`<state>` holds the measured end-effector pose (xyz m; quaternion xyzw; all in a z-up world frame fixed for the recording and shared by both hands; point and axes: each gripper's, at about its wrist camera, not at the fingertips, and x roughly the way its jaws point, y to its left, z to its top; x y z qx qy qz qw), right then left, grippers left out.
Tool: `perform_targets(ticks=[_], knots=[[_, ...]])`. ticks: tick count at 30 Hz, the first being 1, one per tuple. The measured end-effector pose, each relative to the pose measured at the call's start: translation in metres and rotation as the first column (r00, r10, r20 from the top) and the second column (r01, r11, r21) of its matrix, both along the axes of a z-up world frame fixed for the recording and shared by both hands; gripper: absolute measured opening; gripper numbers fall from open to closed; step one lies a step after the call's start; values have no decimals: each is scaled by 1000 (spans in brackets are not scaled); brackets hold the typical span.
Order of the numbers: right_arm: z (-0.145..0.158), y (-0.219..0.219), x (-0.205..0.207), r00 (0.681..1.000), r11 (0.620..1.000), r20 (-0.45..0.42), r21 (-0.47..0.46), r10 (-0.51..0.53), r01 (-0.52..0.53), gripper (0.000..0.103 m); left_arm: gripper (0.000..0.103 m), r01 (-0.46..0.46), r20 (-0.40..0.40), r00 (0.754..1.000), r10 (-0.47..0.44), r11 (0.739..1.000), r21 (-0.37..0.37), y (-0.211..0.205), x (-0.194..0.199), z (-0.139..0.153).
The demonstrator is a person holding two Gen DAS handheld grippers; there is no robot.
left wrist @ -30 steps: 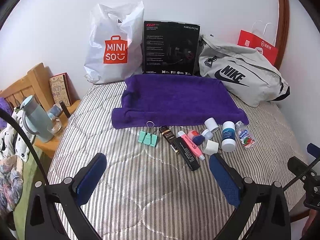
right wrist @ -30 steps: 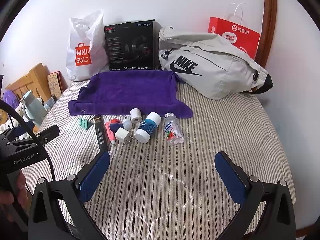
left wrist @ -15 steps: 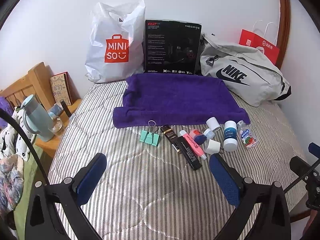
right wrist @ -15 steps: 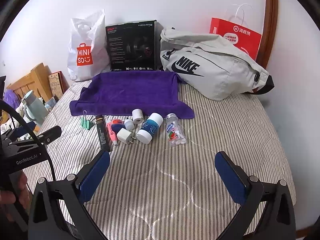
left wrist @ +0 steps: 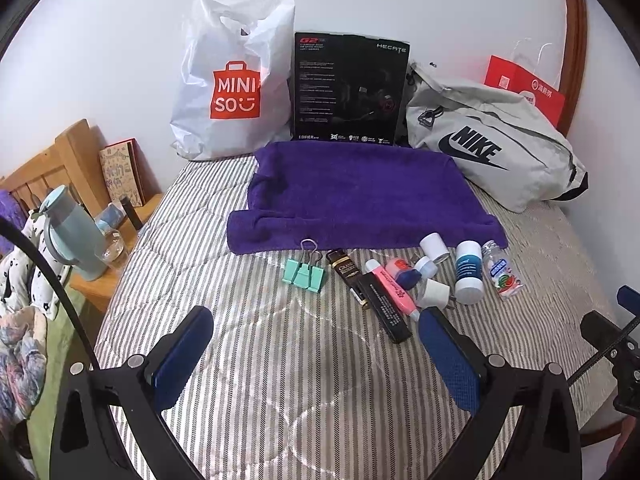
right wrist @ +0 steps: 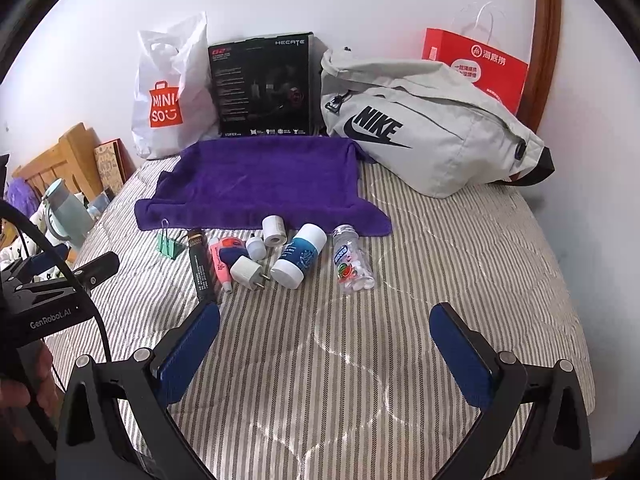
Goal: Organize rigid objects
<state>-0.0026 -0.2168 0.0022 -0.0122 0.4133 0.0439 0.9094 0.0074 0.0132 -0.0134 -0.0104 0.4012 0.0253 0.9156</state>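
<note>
I hold left gripper (left wrist: 316,336) and right gripper (right wrist: 325,332) wide open, empty, short of clutter. Purple towel (left wrist: 360,196) lies bare, likely sorting spot; green binder clip (left wrist: 303,274) nearest left.

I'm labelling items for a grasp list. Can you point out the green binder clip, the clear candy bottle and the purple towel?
Green binder clip (left wrist: 304,276), left wrist view, on its folded body.
Clear candy bottle (right wrist: 352,262), right wrist view, on its label.
Purple towel (right wrist: 264,178), right wrist view, on its flat middle.
</note>
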Motion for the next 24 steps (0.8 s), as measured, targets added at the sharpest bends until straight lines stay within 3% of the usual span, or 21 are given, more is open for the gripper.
perform_targets(ticks=[13,24], knots=[[-27,-5,35,998,1000,-59,-17,-12,11,103,103,-33,-70,997,35,999,20,20,37,-38],[-62,-23,66,987,997,-142,-53,-71,64,103,99,46,-143,989,-41,999,25,25,87,-91]])
